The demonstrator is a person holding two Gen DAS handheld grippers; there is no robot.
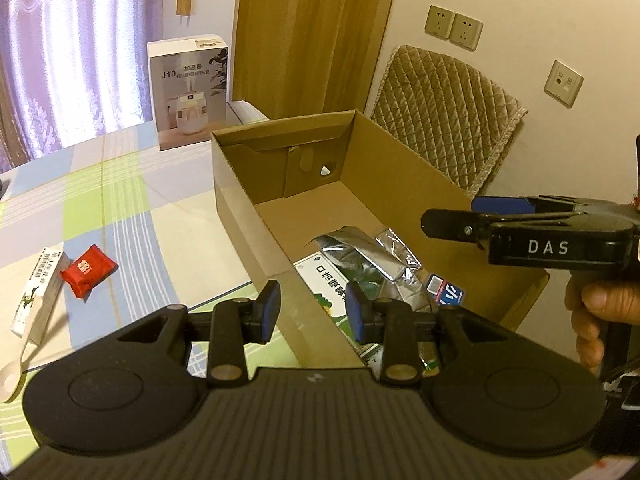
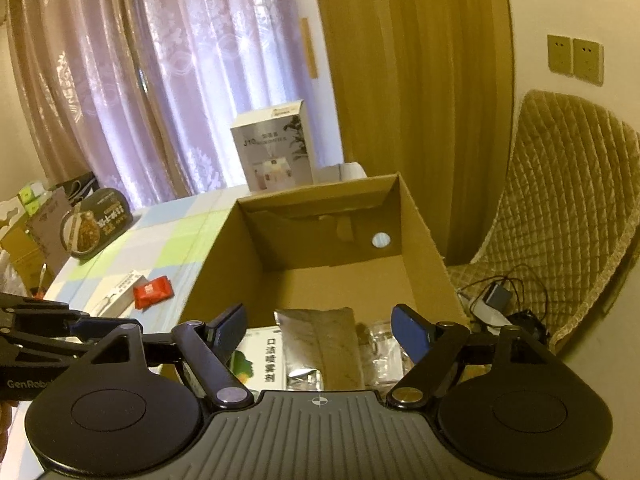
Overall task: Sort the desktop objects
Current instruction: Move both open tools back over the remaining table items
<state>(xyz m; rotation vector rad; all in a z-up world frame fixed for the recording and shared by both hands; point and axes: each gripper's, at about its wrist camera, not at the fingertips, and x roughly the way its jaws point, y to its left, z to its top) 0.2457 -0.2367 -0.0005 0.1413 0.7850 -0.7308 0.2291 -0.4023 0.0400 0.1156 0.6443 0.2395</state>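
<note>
Hovering over the near end of an open cardboard box (image 1: 256, 184), the left gripper (image 1: 312, 310) has its blue-padded fingers spread apart and holds nothing; one finger sits outside the box's left wall, the other inside. Over the same box, the right gripper (image 2: 320, 330) is likewise released and empty, a hand (image 1: 592, 316) around its handle. Inside the box lie a crumpled silver foil pouch (image 1: 372, 256), a white and green packet (image 1: 332, 280) partly under it, and a small blue packet (image 1: 448, 290) beside the pouch. Left of the box, on a checked tablecloth (image 1: 120, 200), rest a red packet (image 1: 88, 270), a slim white carton (image 1: 38, 292) touching it, and a pale spoon (image 1: 20, 364) across the carton. A humidifier box (image 1: 188, 92) stands upright at the table's far side, before purple curtains. A quilted chair (image 1: 448, 116) stands behind the cardboard box.
</note>
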